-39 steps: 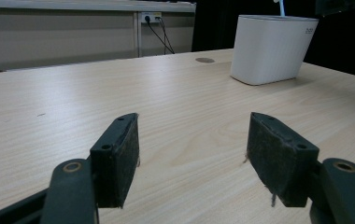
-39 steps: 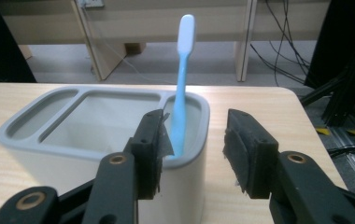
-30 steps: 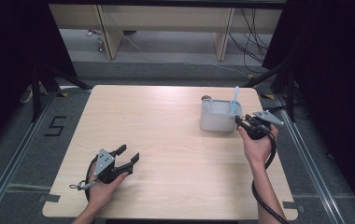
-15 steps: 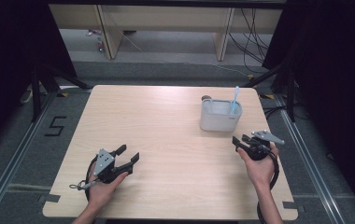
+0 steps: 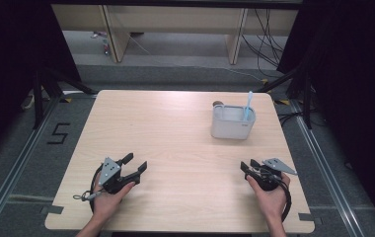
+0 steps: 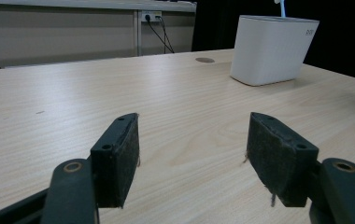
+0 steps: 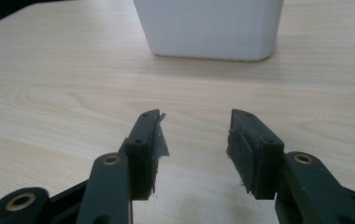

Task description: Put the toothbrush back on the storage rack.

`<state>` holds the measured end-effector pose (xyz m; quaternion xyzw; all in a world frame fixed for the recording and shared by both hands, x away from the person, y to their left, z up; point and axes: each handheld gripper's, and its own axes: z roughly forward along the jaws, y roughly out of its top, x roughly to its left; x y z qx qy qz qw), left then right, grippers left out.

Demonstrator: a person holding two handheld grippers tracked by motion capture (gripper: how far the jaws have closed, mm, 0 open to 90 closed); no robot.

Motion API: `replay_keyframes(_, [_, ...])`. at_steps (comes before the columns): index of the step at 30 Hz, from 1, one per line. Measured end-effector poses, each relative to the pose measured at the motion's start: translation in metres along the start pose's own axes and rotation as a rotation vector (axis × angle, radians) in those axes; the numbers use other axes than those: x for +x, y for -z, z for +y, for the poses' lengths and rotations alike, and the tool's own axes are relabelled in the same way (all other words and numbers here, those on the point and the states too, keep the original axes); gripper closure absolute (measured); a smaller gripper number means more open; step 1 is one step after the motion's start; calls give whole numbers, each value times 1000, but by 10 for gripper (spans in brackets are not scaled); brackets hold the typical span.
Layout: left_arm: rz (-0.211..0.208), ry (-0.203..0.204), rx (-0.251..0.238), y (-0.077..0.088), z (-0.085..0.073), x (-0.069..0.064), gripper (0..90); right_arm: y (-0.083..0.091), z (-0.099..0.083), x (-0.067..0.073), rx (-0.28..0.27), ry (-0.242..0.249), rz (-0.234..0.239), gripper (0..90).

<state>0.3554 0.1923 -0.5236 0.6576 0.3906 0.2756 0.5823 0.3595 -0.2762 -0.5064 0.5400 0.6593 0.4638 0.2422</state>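
Note:
A white container (image 5: 232,128) stands on the wooden table (image 5: 175,123) at the back right, with a light blue utensil (image 5: 248,103) upright in it. My right gripper (image 5: 248,166) rests low at the table's front right, in front of the container (image 7: 208,28). It (image 7: 194,135) is open; its jaws have just closed slightly, with nothing between them. My left gripper (image 5: 136,161) sits at the front left, open and empty (image 6: 196,140), pointing across the table toward the container (image 6: 271,49).
A small dark round spot (image 5: 218,103) marks the tabletop just behind the container. Wooden shelf legs (image 5: 116,44) and cables (image 5: 269,34) lie beyond the far edge. A "5" (image 5: 59,133) is marked on the floor at the left.
My right hand has drawn back from beside the container toward the near edge and come down close to the table. The left hand has stayed put.

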Motion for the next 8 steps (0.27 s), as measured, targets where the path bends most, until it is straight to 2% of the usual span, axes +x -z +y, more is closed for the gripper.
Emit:
replay_keyframes(1, [1,-2,2,0,0,0,339,2,0,2,8,-21,4,545])
replay_keyframes(2, [1,-6,3,0,0,0,336,1,0,1,-10,4,1,545])
replay_keyframes(4, [2,-8,-5,0,0,-1,332,1,-2,2,-36,18,-7,545])
replay_keyframes(6, [3,-7,-6,1,0,-1,331,3,-4,3,-28,12,6,545])
replay_keyframes(7, [4,-2,-5,0,0,0,331,1,-6,6,-45,-7,6,544])
replay_keyframes(8, [4,-2,-5,0,0,0,331,3,-6,5,-31,5,9,544])
